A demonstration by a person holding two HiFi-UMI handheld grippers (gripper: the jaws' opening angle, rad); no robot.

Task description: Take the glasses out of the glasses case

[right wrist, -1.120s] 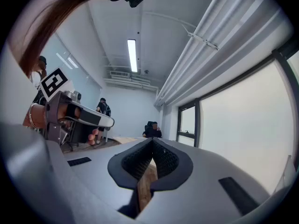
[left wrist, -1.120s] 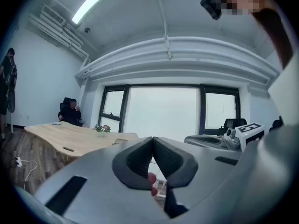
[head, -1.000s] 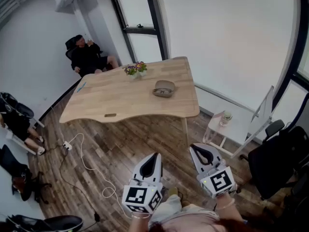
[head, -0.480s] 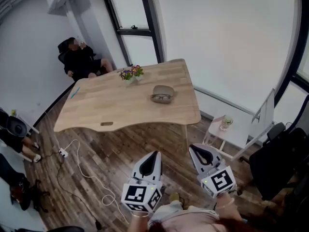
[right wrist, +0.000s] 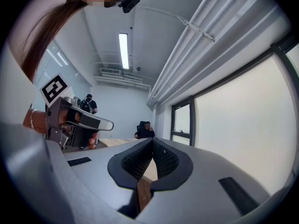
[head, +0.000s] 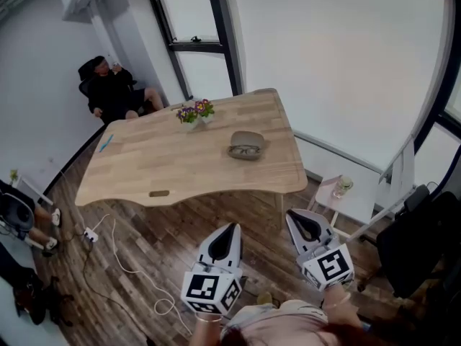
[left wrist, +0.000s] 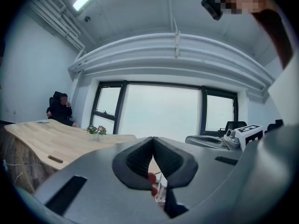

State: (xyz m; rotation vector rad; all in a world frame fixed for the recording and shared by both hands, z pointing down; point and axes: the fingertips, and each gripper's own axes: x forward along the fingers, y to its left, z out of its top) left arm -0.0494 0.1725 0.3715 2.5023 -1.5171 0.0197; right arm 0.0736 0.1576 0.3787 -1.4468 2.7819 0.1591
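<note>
Out on the wooden table (head: pixel 166 164), right of the flowers (head: pixel 193 112), sits the glasses case (head: pixel 246 145): grey-brown, oval, lid looks open, glasses seemingly inside. Well out of reach, so I carry left gripper (head: pixel 231 232) and right gripper (head: pixel 297 220) low, jaws pressed together, nothing in them.
</note>
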